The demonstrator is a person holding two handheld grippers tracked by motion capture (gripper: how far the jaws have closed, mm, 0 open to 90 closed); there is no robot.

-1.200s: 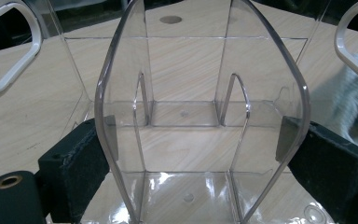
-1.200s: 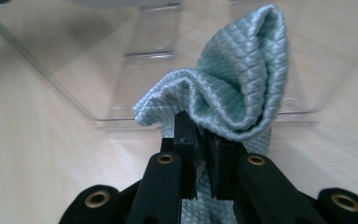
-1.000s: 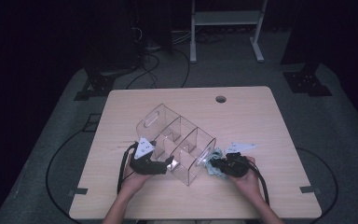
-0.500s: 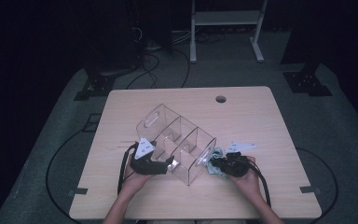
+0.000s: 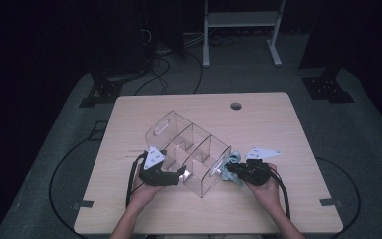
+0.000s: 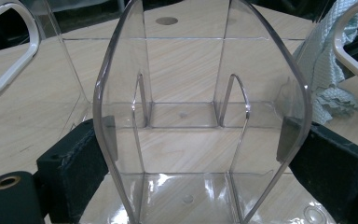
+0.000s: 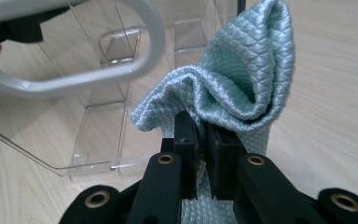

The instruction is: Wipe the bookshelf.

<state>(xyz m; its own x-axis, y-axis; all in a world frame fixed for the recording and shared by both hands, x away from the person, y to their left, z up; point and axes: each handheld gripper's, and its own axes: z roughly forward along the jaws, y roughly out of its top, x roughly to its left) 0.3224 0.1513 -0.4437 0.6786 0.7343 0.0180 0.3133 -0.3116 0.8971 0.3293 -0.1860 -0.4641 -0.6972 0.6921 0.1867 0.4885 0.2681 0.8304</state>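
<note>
Both grippers grip: left gripper (image 6: 200, 154) clamps the clear organizer (image 6: 200, 93); right gripper (image 7: 204, 154) pinches the cloth (image 7: 242, 84).

We see the right gripper (image 7: 204, 140) clamped tight on the pale green cloth (image 7: 242, 79), its two black jaws pinching a fold low down. Above the jaws the quilted cloth bunches and rises in a loose peak. Just left of the cloth stands the clear plastic organizer (image 7: 98, 116), its white handle loop (image 7: 98, 70) curving near the cloth, perhaps touching it; we cannot be sure. Beneath the cloth lies the wooden table (image 7: 331, 116).
</note>
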